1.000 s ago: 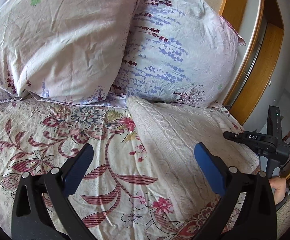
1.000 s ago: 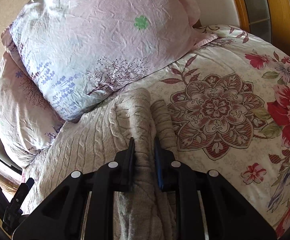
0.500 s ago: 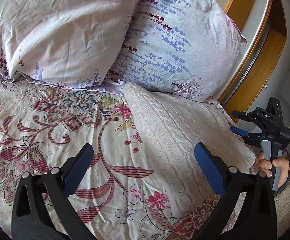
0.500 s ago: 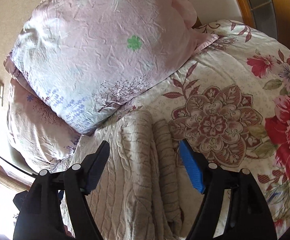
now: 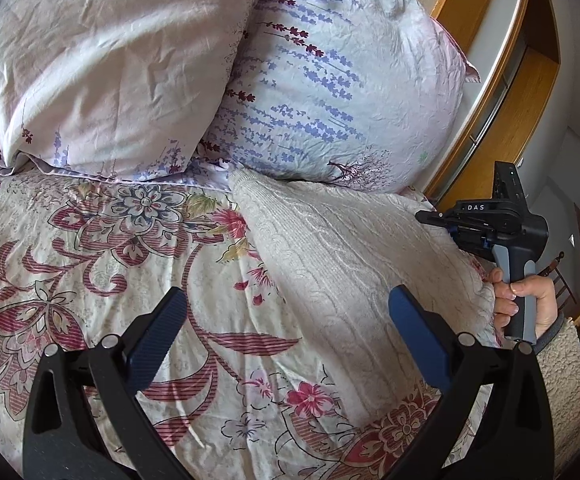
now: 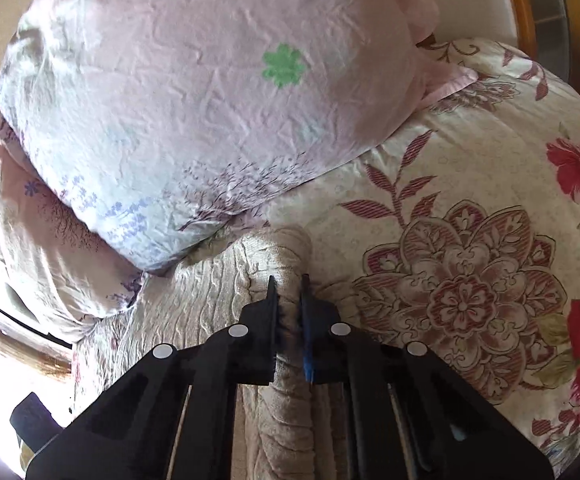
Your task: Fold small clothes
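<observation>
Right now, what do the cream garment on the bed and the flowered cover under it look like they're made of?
The cream cable-patterned garment looks like a soft matte knit, wool or acrylic: raised cable ribs show. The flowered bed cover looks like thin woven cotton, smooth with fine creases and a printed pattern. Fibre itself can't be confirmed.
</observation>
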A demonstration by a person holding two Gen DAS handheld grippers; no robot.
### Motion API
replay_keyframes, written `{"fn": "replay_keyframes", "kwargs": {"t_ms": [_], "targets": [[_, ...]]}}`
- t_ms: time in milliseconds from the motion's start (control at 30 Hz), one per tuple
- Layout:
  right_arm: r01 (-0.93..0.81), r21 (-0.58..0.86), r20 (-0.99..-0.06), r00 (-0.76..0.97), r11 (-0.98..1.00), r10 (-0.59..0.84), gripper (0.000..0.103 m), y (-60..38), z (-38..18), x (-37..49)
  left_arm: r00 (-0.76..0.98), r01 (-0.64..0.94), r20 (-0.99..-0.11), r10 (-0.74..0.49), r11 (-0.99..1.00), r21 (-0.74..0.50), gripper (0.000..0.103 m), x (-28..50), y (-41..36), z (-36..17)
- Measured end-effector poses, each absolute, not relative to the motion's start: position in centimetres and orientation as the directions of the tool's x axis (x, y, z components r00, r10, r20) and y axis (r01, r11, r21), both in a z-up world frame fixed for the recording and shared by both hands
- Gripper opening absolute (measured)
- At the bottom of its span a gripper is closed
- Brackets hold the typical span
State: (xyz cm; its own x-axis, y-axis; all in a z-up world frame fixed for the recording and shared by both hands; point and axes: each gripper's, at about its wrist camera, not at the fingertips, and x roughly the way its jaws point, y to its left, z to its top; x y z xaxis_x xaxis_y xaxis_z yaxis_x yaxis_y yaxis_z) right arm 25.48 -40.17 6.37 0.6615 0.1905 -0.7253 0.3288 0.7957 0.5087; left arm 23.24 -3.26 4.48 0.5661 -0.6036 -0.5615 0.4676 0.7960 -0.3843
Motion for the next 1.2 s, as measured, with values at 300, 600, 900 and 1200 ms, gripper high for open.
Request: {"fn": "replay_keyframes", "kwargs": {"t_ms": [300, 600, 900, 1200], "targets": [[0.278, 0.578, -0.681, 0.682, 0.767, 0.266, 0.060, -40.9, 7.1, 19.5, 0.612, 0.585, -0.564, -0.554, 0.797, -0.148, 0.101, 19.6, -4.8, 7.1], [0.215, 0.563, -0.658, 0.701, 0.798, 0.276, 0.054, -38.8, 7.4, 12.1, 0.628, 0.549, -0.665, -0.403, 0.836, 0.012, 0.101, 16.6, -6.7, 4.8], [0.195, 0.494, -0.694, 0.676, 0.847, 0.248, 0.034, -36.4, 6.4, 12.4, 0.613, 0.501, -0.717, -0.332, 0.865, 0.027, 0.101, 17.3, -7.8, 3.8], [0.200, 0.488, -0.694, 0.680, 0.850, 0.238, 0.034, -36.3, 6.2, 12.3, 0.583, 0.452, -0.749, -0.314, 0.892, -0.022, 0.101, 18.5, -7.0, 3.1]]}}
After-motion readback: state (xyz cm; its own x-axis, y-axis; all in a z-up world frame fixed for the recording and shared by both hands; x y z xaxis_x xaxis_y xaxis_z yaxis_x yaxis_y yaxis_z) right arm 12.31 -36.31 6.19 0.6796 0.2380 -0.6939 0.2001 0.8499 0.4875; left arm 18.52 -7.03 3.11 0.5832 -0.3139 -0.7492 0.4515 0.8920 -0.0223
